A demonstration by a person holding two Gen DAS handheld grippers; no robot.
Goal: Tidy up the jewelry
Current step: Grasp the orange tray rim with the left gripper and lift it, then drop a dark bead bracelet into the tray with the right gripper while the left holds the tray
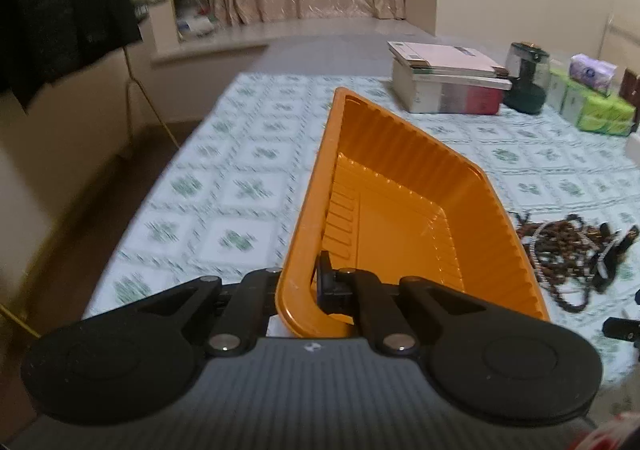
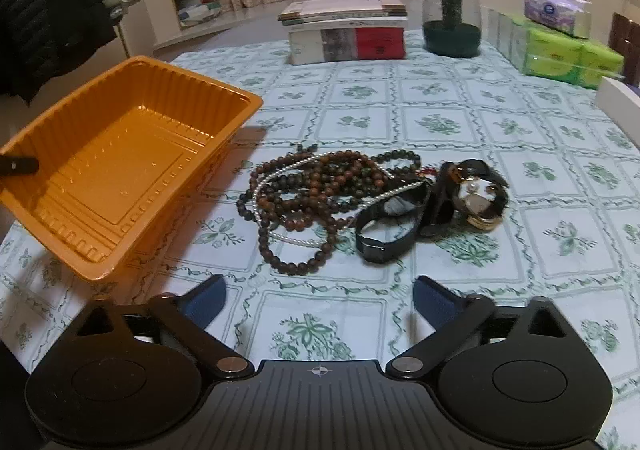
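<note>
Orange plastic tray [image 2: 120, 170] hangs tilted above the tabletop [image 2: 440, 122], its near rim pinched in the clenched left tool [image 1: 310, 290], so its open mouth faces toward the jewelry. The tangle of wooden bead strands [image 2: 316, 194], threaded with a thin pearl string, lies on the floral cloth just right of the tray, and the black watches [image 2: 432, 206] sit touching the tangle on its far-right side. Straight ahead of the right tool [image 2: 320, 294], whose jaws stand wide and empty, the pile's long axis runs left to right across its line, and this hand is the nearer one. How many strands are knotted together is hard to tell, and the left tool's outer finger is hidden behind the tray wall.
</note>
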